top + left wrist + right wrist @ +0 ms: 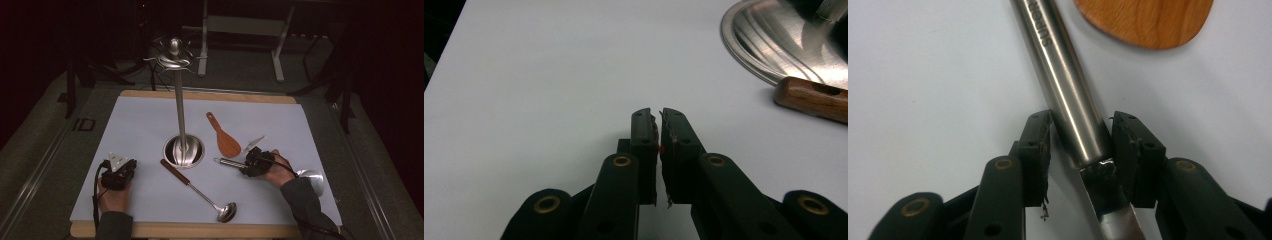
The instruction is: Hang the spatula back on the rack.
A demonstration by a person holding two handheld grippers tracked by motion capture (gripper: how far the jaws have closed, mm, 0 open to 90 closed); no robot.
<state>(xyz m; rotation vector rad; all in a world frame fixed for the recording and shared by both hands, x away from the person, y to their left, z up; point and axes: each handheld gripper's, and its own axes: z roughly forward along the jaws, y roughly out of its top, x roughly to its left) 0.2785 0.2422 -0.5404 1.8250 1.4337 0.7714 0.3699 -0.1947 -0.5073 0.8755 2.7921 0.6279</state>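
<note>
Your counter [150, 120] is covered by a smooth pale sheet with a wooden edge showing at the far and near sides. Near its middle stands a tall polished steel utensil stand [180, 105], a thin upright pole rising from a round dished base to a ring of hooks at the top. Just right of the base lies a flat wooden rice paddle [225, 137], handle pointing far-left. Near the front edge a steel ladle [200, 192] lies diagonally, its brown wooden grip close to the stand's base and its bowl toward you on the right. At the right, a steel-handled utensil [227, 162] lies pointing left, its shiny broad end [312, 177] showing beyond your wrist. Your right hand-held gripper [250, 164] straddles that round brushed-metal handle [1068, 90] where it meets a flatter neck; the jaws sit on either side with small gaps, not yet pressed onto it. Your left hand-held gripper [119, 171] rests on bare sheet at the left, well apart from the ladle, jaws closed together on nothing.
</note>
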